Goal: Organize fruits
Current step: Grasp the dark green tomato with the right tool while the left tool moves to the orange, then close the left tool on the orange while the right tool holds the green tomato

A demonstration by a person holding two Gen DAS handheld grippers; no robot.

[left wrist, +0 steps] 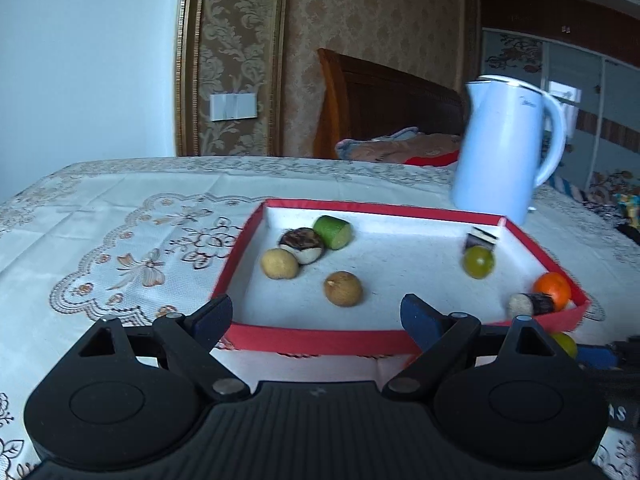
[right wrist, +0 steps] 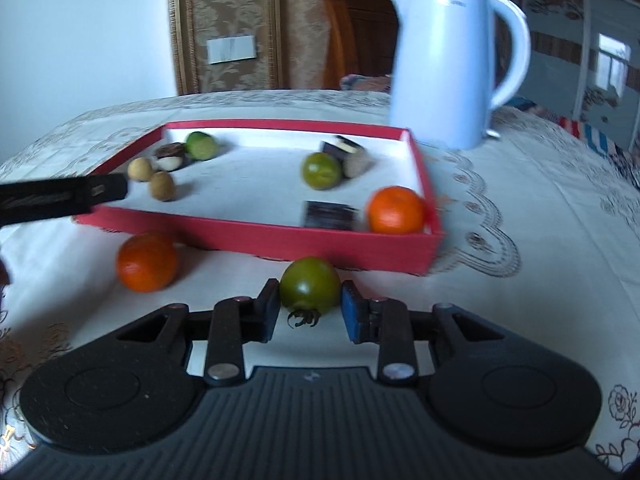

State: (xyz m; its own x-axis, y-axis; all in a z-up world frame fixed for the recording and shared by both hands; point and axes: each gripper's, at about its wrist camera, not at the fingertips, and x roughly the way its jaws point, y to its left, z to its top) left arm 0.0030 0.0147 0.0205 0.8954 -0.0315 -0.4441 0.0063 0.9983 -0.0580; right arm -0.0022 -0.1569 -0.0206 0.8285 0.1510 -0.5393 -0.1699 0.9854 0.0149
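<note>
A red-walled tray (left wrist: 320, 340) (right wrist: 256, 232) lies on the table. It holds two brown round fruits (left wrist: 343, 289), a green cucumber piece (left wrist: 333, 232), a green round fruit (left wrist: 478, 262) (right wrist: 321, 171), an orange (left wrist: 554, 289) (right wrist: 396, 210) and dark cut pieces (right wrist: 329, 215). My left gripper (left wrist: 316, 318) is open and empty over the tray's near wall. My right gripper (right wrist: 310, 306) is shut on a green tomato (right wrist: 310, 286) in front of the tray. A second orange (right wrist: 147, 263) lies on the cloth outside the tray.
A pale blue kettle (left wrist: 506, 152) (right wrist: 448, 64) stands behind the tray's far right corner. A patterned tablecloth (left wrist: 120, 232) covers the table. The left gripper's arm (right wrist: 60, 200) reaches in from the left in the right wrist view.
</note>
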